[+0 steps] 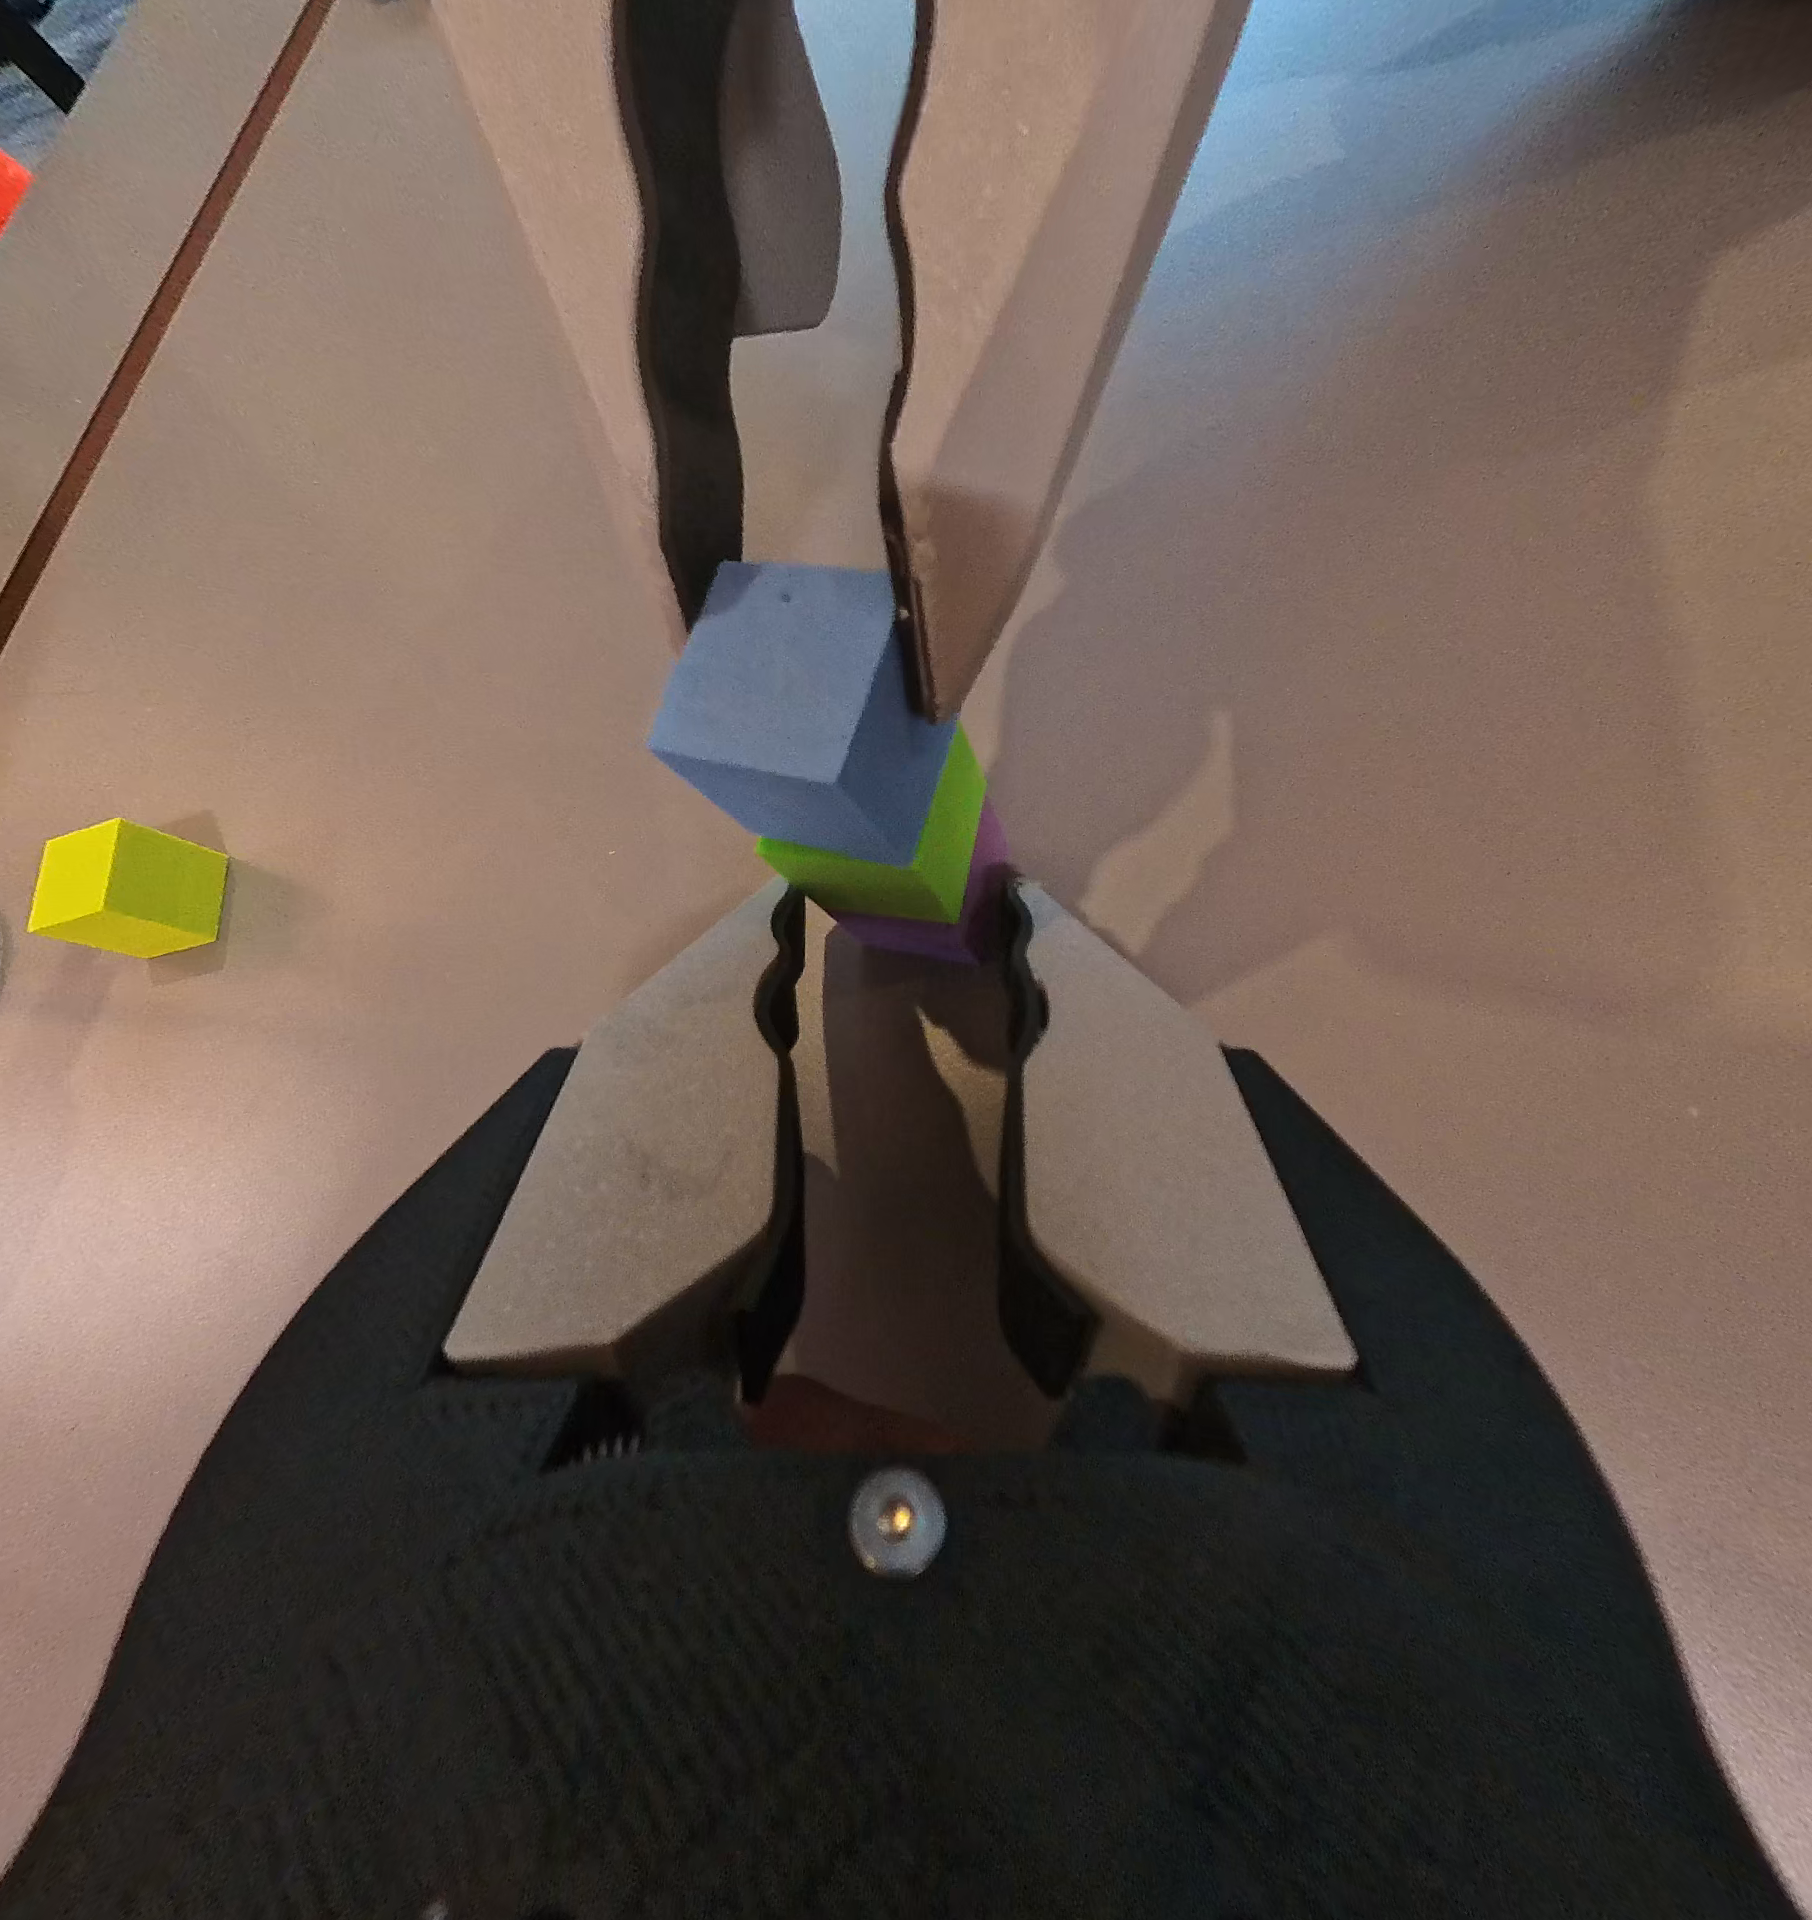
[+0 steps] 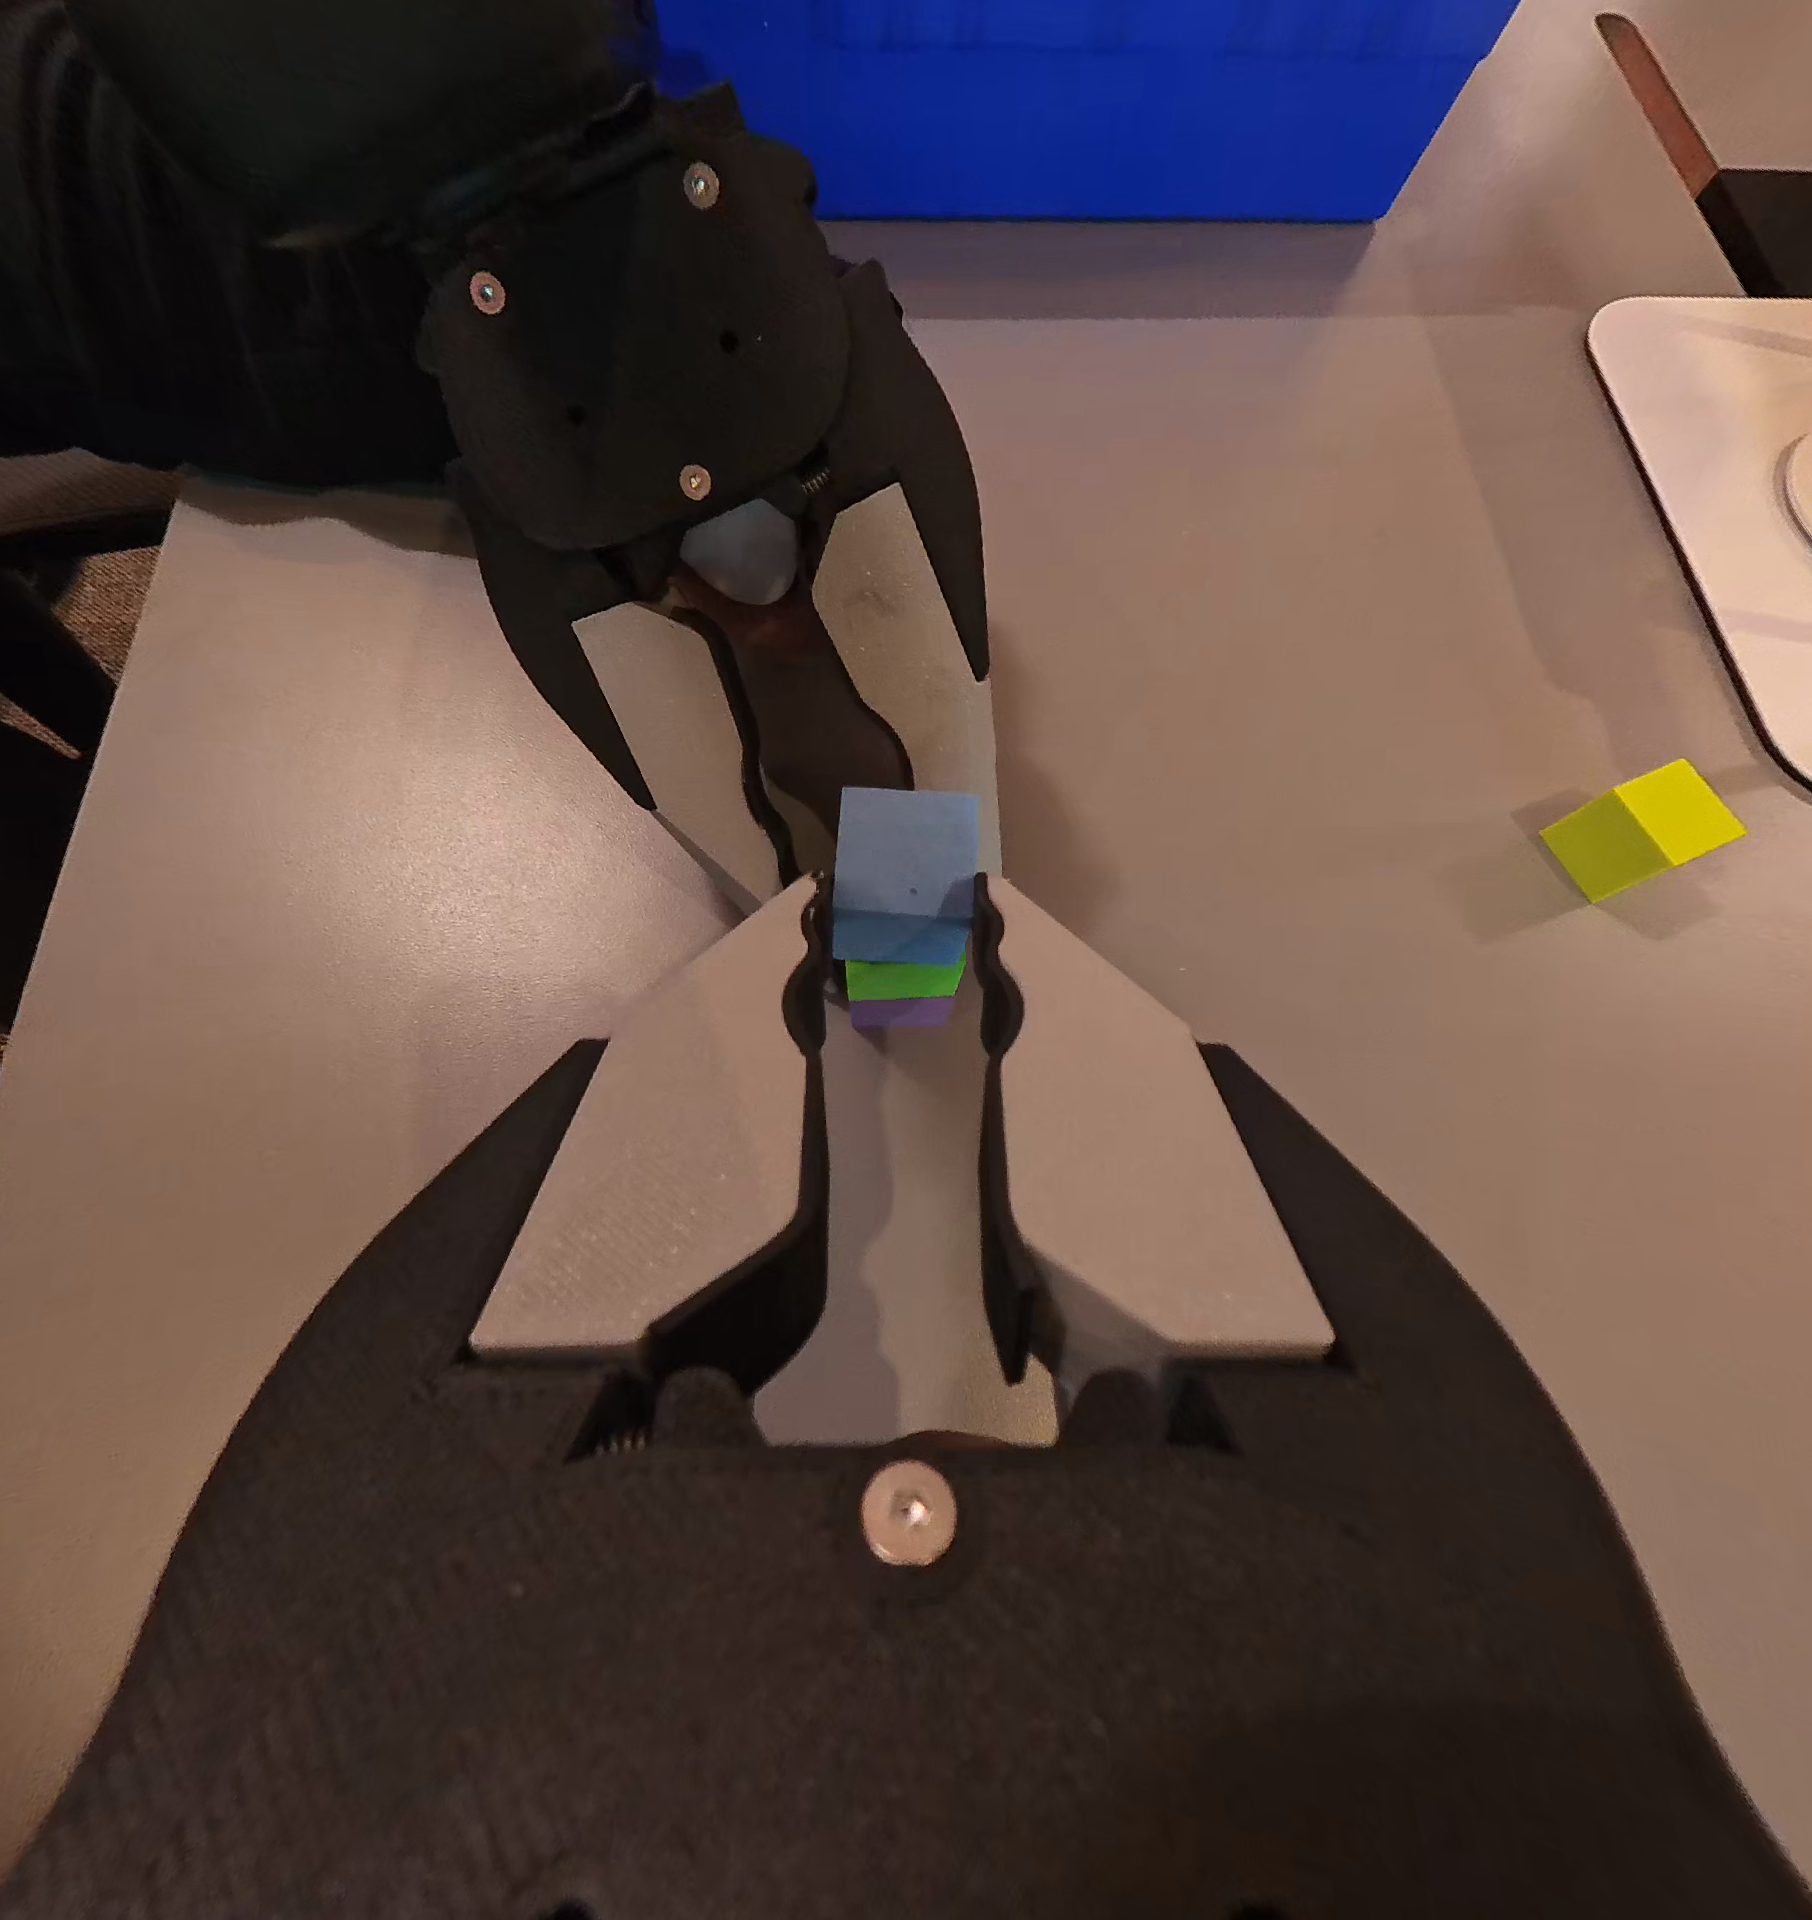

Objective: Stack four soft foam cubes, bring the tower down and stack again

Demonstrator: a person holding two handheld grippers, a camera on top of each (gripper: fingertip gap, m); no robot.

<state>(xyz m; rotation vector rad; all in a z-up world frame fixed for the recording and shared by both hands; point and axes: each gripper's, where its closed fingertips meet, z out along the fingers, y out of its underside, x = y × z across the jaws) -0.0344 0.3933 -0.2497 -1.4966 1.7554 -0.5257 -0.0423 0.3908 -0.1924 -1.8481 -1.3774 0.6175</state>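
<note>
Tower: three soft foam cubes stacked on the grey counter [image 2: 1297, 623]; purple foam cube [image 2: 900, 1012] at the base, green foam cube [image 2: 902, 977] on it, blue foam cube [image 2: 907, 878] on top, twisted off square.
Right gripper [image 2: 899, 881]: fingers pinching the blue foam cube from both sides, level with the top of the tower.
Left gripper [image 1: 902, 896]: fingers spread; the tips stand either side of the purple base and appear to touch or nearly touch it, without a firm pinch.
Fourth cube: yellow-green foam cube [image 2: 1642, 828] lies alone on the counter, well apart from the tower, near a white stand base [image 2: 1712, 499].
Key relation: the tower's long axis is vertical; the loose cube lies to the right-hand side of the right gripper, so that gripper is judged better placed for the fetch.
Stage: top tier being seated; one cube left to add.
</note>
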